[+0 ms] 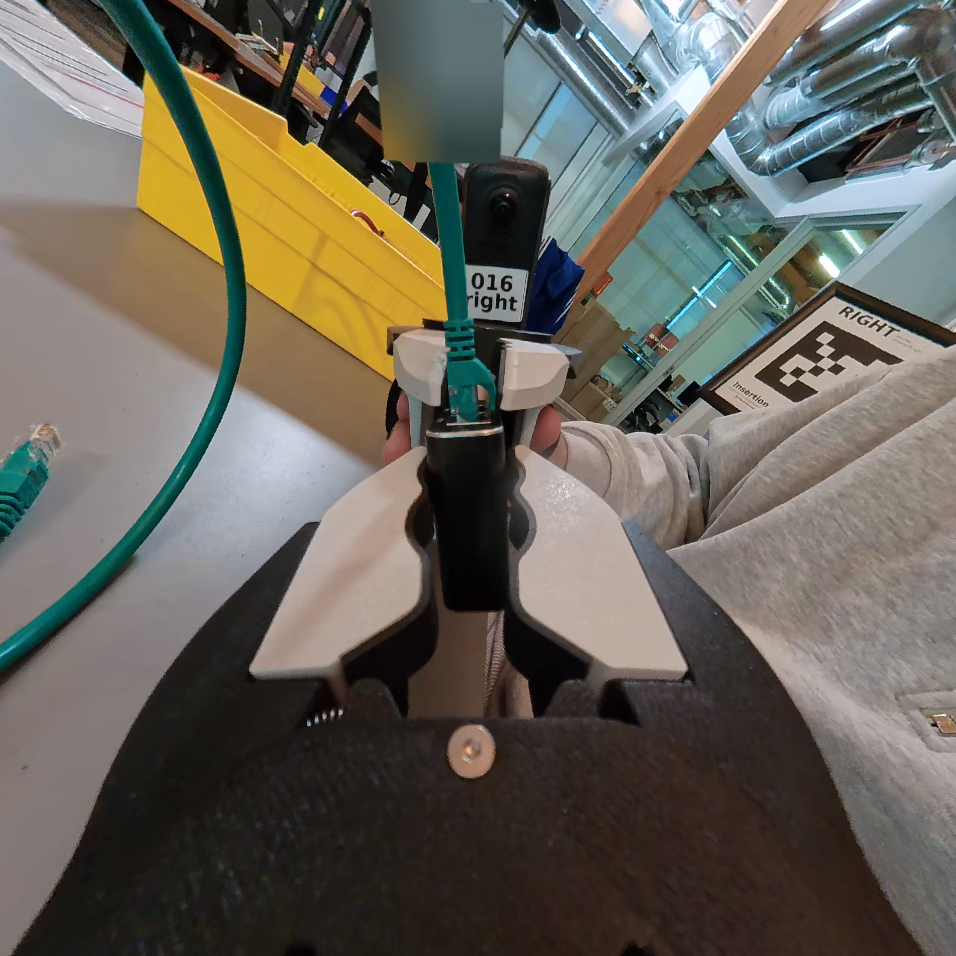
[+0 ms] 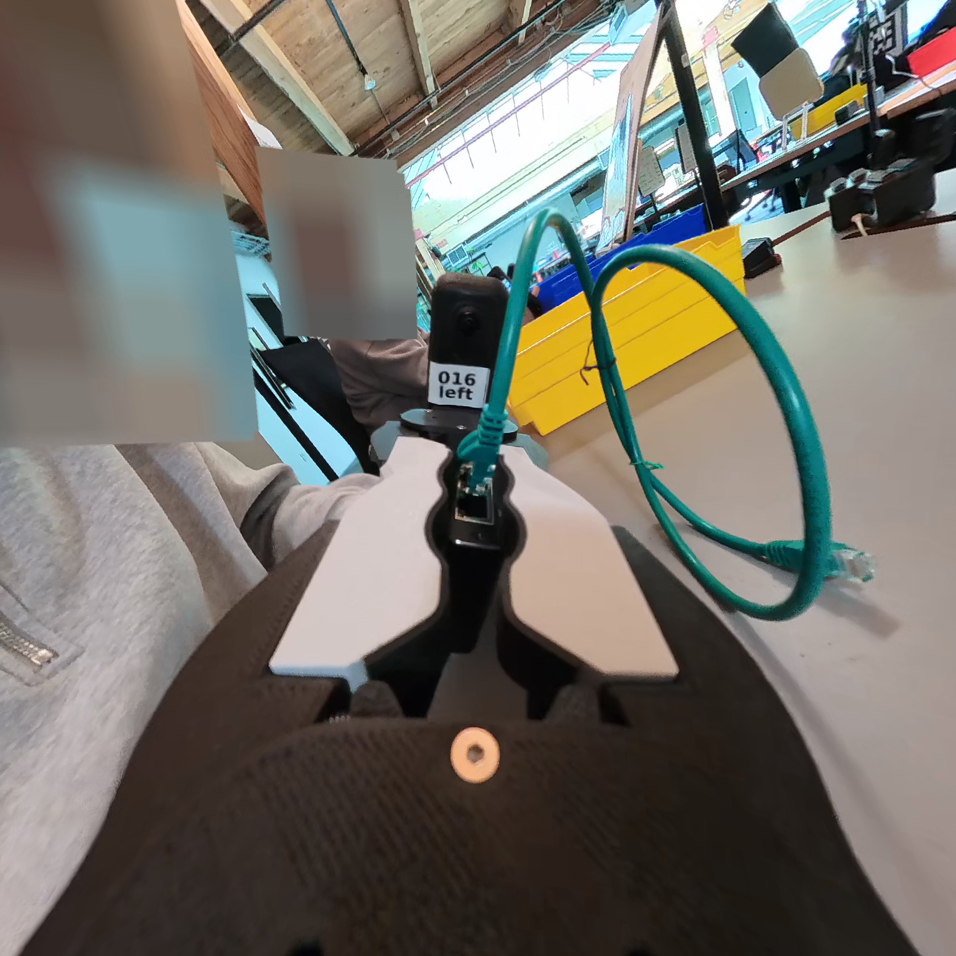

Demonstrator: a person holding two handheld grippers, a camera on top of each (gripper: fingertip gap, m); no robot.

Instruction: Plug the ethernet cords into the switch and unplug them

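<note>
Far left, on the grey table (image 1: 289,496): loose end (image 1: 31,455) of the green ethernet cord (image 1: 227,310), well apart from both tools. Centre: left gripper (image 1: 468,460) clamped on the black switch (image 1: 468,543), long axis straight ahead, port face pointing away toward the right gripper (image 1: 468,368). Plug (image 1: 465,398) seated in upper port, in line with switch. Right jaws parted, straddling plug, seemingly not squeezing. Nearest for unplugging: right gripper, likely pulling straight back.
</note>
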